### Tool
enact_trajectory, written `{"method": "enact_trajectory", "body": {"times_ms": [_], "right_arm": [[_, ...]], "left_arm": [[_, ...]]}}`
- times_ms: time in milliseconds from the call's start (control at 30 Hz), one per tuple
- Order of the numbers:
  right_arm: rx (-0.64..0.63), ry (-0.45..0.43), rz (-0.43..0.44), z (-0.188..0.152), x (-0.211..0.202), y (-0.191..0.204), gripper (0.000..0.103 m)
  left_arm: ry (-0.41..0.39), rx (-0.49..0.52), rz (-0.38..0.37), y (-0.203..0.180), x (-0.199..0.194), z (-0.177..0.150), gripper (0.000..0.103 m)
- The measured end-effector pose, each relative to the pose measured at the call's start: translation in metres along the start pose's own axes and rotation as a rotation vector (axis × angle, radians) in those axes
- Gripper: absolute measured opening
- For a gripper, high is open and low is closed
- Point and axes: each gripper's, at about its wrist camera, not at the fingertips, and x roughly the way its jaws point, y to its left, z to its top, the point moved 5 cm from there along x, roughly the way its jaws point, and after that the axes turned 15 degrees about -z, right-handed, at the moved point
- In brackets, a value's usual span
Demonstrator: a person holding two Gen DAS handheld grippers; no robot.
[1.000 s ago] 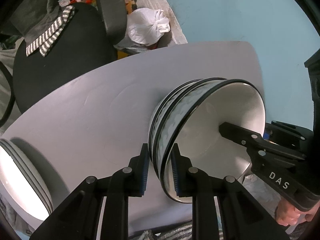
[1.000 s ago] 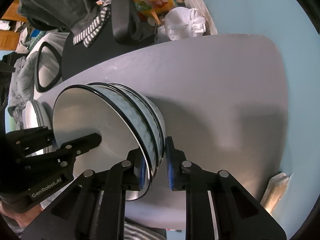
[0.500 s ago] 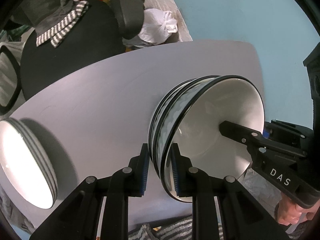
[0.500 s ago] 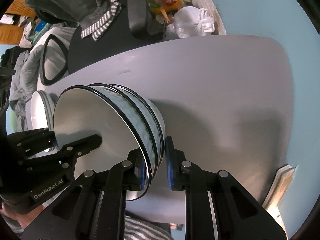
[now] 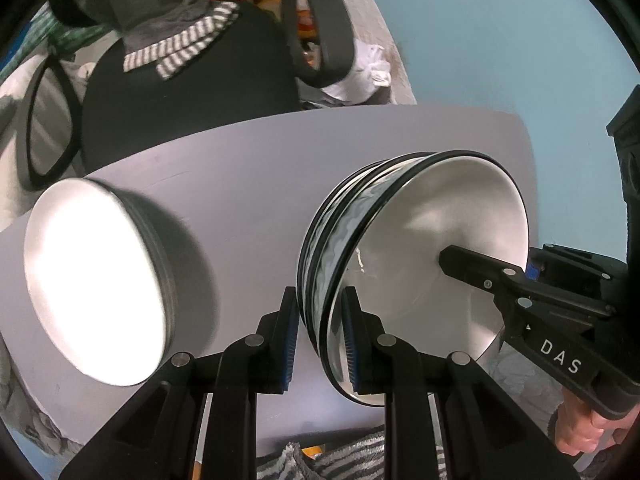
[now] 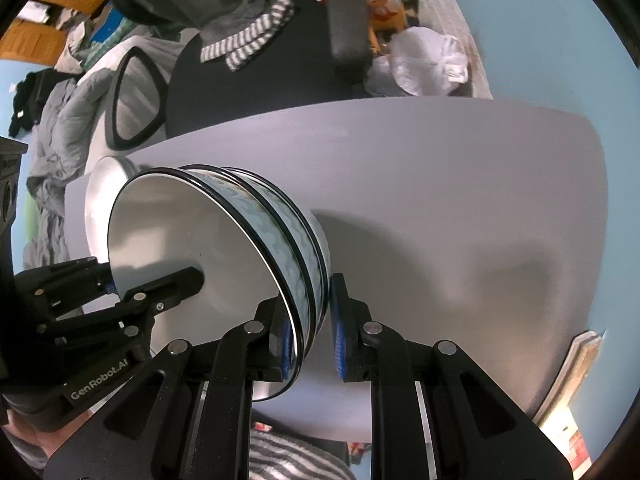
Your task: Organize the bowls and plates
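Bowls (image 5: 340, 240), a nested patterned stack, hang mid-frame above the grey table (image 5: 240, 184), rims pinched on opposite sides by left tongs (image 5: 319, 332) and right tongs (image 6: 310, 328), with the white plates (image 5: 96, 276) lower left.

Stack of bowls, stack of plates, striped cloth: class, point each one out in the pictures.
stack of bowls (image 5: 432, 264): left wrist view, white inside of the top bowl.
stack of plates (image 5: 96, 280): left wrist view, bright face of the top plate.
striped cloth (image 6: 248, 42): right wrist view, its striped edge on the black chair.
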Motion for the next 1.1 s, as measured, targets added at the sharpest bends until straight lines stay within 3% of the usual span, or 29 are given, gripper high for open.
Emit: {"method": "enact_trajectory", "body": {"times_ms": [500,1100], "right_arm": [[-0.086,-0.026,-0.003,0.016,-0.012,0.092,0.016],[-0.174,-0.020,-0.005,0.032,-0.010,0.189,0.016]], "left_arm": [[-0.086,-0.072,0.004,0.070,-0.058,-0.022,0.020],[-0.134,-0.149,0.016,0.137,-0.103,-0.020,0.020]]}}
